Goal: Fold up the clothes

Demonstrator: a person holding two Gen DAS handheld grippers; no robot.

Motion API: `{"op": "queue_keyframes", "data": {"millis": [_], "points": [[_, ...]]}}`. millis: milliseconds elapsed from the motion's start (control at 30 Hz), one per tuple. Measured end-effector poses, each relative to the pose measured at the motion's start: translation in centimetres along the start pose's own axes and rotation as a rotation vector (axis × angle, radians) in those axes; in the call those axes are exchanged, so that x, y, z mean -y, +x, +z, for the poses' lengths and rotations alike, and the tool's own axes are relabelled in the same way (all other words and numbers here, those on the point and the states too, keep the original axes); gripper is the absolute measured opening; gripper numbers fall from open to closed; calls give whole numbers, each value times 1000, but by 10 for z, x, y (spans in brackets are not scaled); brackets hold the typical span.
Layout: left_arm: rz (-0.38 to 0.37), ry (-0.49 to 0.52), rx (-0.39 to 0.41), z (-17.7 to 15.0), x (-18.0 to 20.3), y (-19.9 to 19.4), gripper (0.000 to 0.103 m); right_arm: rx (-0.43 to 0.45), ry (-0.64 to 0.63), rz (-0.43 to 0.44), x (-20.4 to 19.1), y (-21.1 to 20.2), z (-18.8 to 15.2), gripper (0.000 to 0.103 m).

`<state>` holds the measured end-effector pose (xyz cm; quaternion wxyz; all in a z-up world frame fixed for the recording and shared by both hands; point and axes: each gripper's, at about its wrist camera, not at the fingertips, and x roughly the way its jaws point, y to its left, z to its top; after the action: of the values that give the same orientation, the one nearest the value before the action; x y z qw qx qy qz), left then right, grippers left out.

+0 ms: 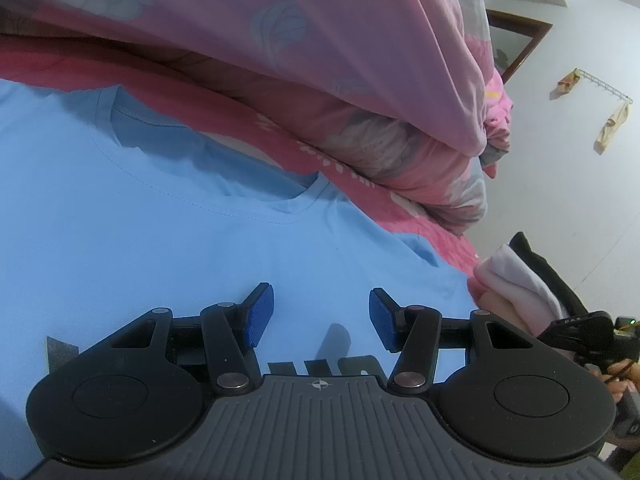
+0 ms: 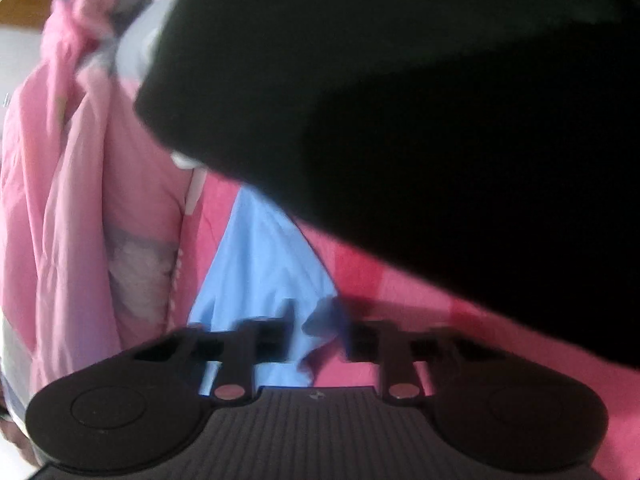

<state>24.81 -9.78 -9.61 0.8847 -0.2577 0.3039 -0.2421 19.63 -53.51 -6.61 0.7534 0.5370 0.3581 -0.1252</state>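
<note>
My left tongs (image 1: 321,316) stand spread, the blue pads (image 1: 260,316) apart with nothing between them, hovering just over the light blue T-shirt (image 1: 140,208). The shirt lies flat under and ahead of these tongs, its round neckline (image 1: 224,184) farther ahead and to the left. Beyond the collar runs the pink floral bedsheet (image 1: 360,184), and past that a heaped pink quilt (image 1: 320,60) rises. Off to the right of the left tongs I see a white wall (image 1: 580,160) with a hook rail (image 1: 604,86).

My right tongs (image 2: 320,330) are pressed together, pinching a blurred fold of the blue shirt's edge (image 2: 320,320), most likely a sleeve. From the pinch the blue cloth (image 2: 260,264) stretches ahead and to the left, lying on the pink sheet (image 2: 440,360). Left of these tongs hangs the bunched pink quilt (image 2: 80,200). Above and to the right, a black garment (image 2: 400,100) fills much of the view; what exactly it is I cannot tell.
</note>
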Motion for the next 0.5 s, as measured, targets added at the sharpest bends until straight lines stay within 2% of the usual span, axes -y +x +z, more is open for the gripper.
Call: {"op": "queue_keyframes", "data": {"millis": [133, 300, 400, 500], "points": [[1, 1, 0, 1, 0, 0, 53, 135, -305, -120, -33, -16, -9, 3], [0, 0, 0, 1, 0, -1, 53, 197, -525, -306, -50, 0, -19, 3], [-1, -1, 0, 1, -1, -1, 53, 193, -591, -379, -51, 15, -23, 6], [-2, -3, 0, 1, -1, -1, 53, 207, -593, -380, -54, 9, -26, 9]]}}
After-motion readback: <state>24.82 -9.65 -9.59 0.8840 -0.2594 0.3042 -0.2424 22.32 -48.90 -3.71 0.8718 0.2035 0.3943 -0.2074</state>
